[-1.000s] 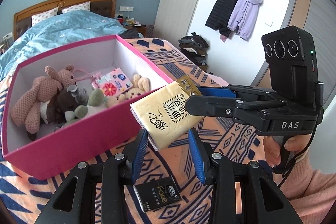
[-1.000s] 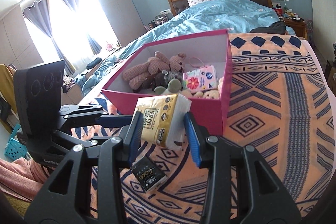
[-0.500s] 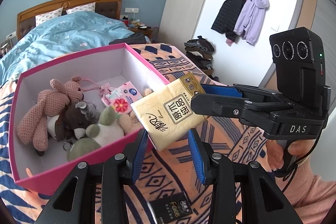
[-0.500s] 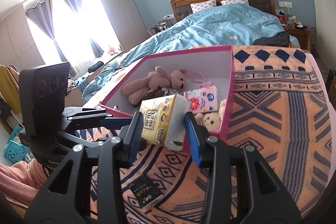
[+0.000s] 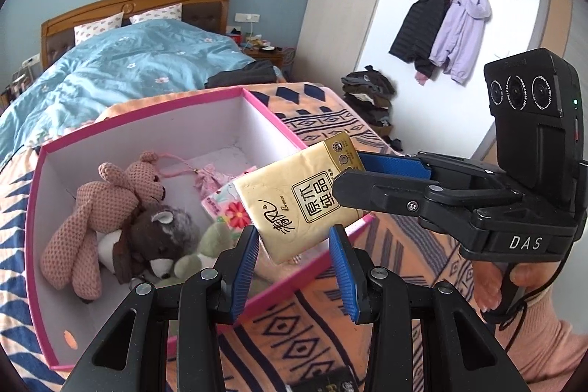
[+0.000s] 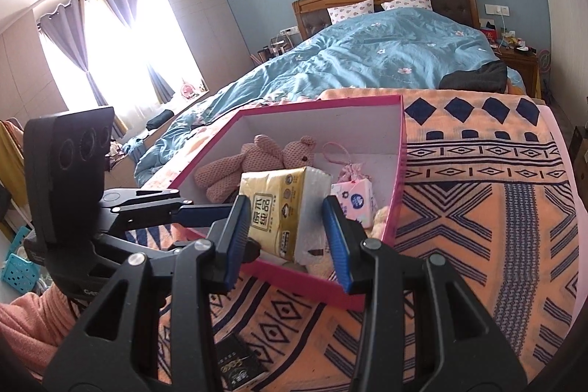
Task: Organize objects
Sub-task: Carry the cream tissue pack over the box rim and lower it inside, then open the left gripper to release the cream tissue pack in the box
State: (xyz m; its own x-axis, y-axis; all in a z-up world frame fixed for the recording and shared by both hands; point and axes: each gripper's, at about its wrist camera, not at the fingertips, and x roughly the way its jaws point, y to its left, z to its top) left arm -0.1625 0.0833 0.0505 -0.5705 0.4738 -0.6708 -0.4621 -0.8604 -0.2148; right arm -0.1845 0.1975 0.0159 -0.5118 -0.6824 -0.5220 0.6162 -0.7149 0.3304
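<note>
Hidden or cut off: a dark packet [image 6: 240, 368] on the patterned blanket [image 6: 477, 226] was cropped by the lower frame edge, its gold lettering too blurred to read. In the pink box [image 5: 147, 112], a green plush [image 5: 209, 245] lay partly behind the left gripper's fingers; the floral tissue pack [image 6: 354, 204] was partly covered by the yellow pack.

Writing: the yellow tissue pack [image 5: 299, 199] bore "原木纯品" in a framed label, with a brush-script logo and small "Breeze" beside it. The right gripper's body read "DAS".

Grippers: right gripper [image 6: 290, 219] clamped on the yellow tissue pack, 2 blue pads pressing its sides, pack tilted and held in the air over the near wall of the box. Left gripper [image 5: 294, 245] was spread wide, just below the pack; whether its pads touched the pack could not be told.

Box contents: 1 pink knitted rabbit [image 5: 106, 204], 1 dark brown plush [image 5: 158, 241], 1 small pink pouch [image 6: 351, 169].
</note>
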